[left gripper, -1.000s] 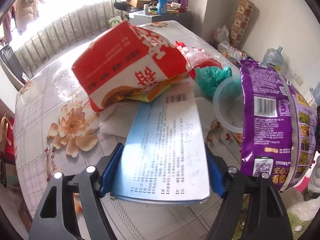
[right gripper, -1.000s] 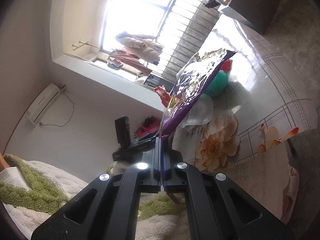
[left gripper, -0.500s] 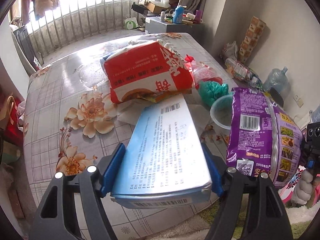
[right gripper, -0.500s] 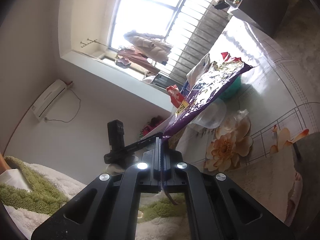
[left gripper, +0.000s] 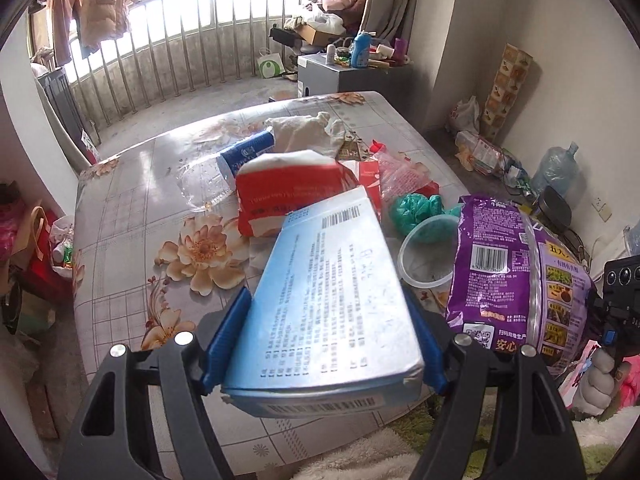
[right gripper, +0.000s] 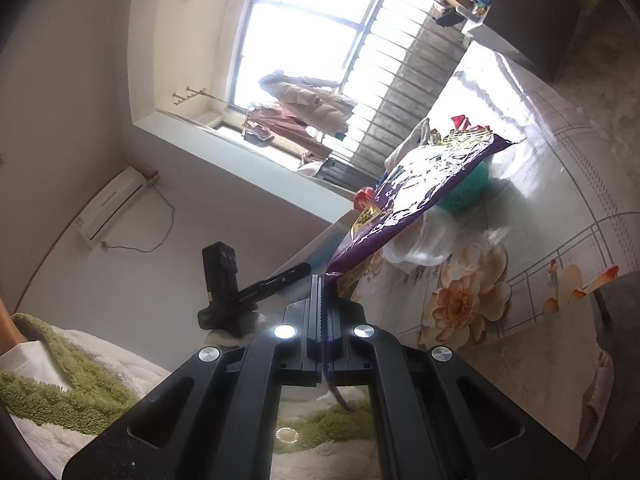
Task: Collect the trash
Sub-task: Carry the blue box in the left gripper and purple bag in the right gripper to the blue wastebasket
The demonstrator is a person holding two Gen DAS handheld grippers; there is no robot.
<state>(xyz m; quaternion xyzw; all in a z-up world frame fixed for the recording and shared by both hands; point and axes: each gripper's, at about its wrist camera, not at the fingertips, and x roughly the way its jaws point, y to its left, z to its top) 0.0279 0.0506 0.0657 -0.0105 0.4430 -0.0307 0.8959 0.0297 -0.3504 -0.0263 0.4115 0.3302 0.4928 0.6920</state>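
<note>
My left gripper is shut on a flat light-blue box with printed text and barcodes, its blue pads pressing both long sides, lifted above the table. My right gripper is shut on the edge of a purple snack bag. That purple bag hangs at the right of the left wrist view. Loose on the table lie a red packet, a crushed clear bottle, a white crumpled cloth, a teal plastic bag and a clear plastic bowl.
The floral-patterned table stands in front of a railed balcony. A grey cabinet with bottles stands behind it. Bags and a water jug sit on the floor at the right wall. A green-and-white fleece sleeve is below.
My left gripper has risen with the blue box, and the red packet now lies farther below it with more of the table showing. The right gripper keeps still with the purple bag.
</note>
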